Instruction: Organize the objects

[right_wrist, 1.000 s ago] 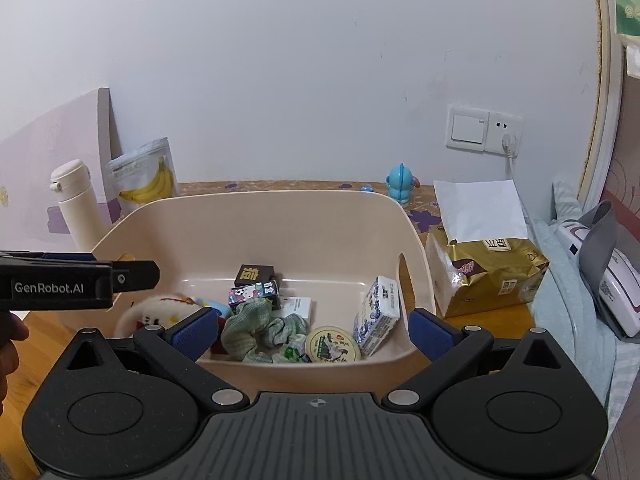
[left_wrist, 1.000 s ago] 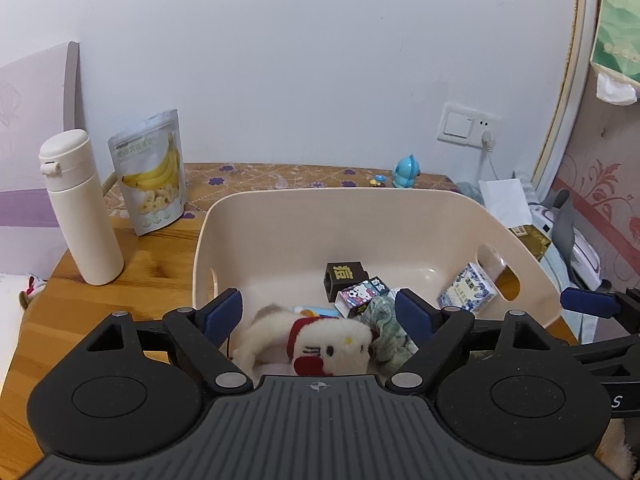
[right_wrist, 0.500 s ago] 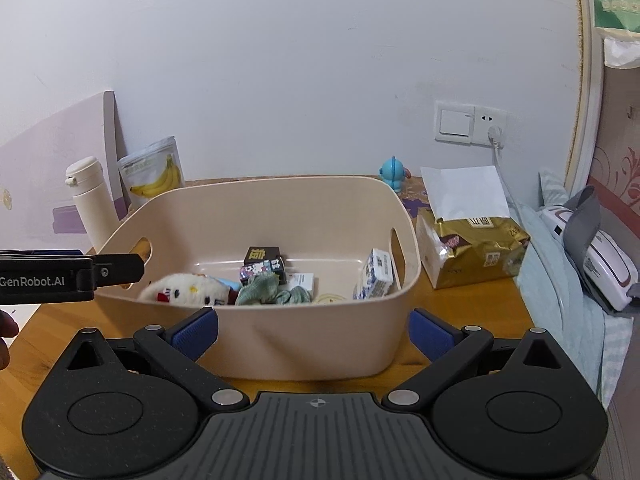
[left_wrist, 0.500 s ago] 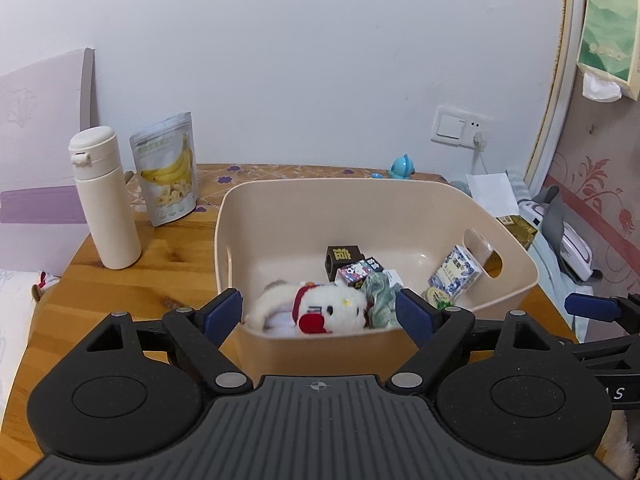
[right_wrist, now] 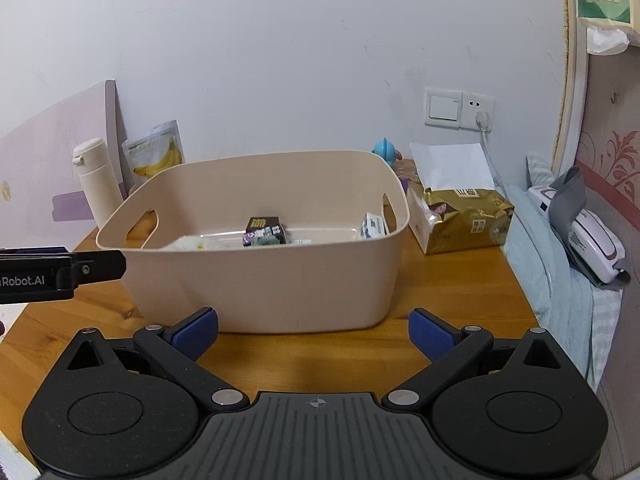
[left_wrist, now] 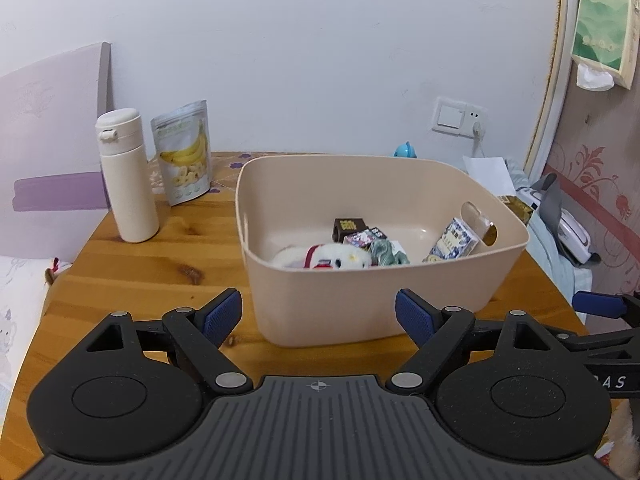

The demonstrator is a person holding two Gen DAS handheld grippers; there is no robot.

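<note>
A beige plastic bin point(left_wrist: 360, 300) stands on the wooden table point(left_wrist: 160, 272); it also shows in the right wrist view point(right_wrist: 260, 280). Inside lie a white plush toy point(left_wrist: 332, 256), a dark box point(left_wrist: 349, 226), a patterned small box point(left_wrist: 364, 237), a green cloth point(left_wrist: 386, 252) and a blue-white carton point(left_wrist: 454, 240). My left gripper point(left_wrist: 318, 314) is open and empty, in front of the bin. My right gripper point(right_wrist: 314, 334) is open and empty, also in front of the bin.
A white bottle point(left_wrist: 126, 176) and a banana chips bag point(left_wrist: 184, 158) stand at the back left. A gold packet point(right_wrist: 464, 216), a blue figurine point(right_wrist: 386, 152) and a wall socket point(right_wrist: 460, 114) are at the right. A bed edge point(right_wrist: 560, 264) borders the table's right side.
Both grippers have drawn back and lower from over the bin, so the bin now sits farther ahead. Both stay open and empty.
</note>
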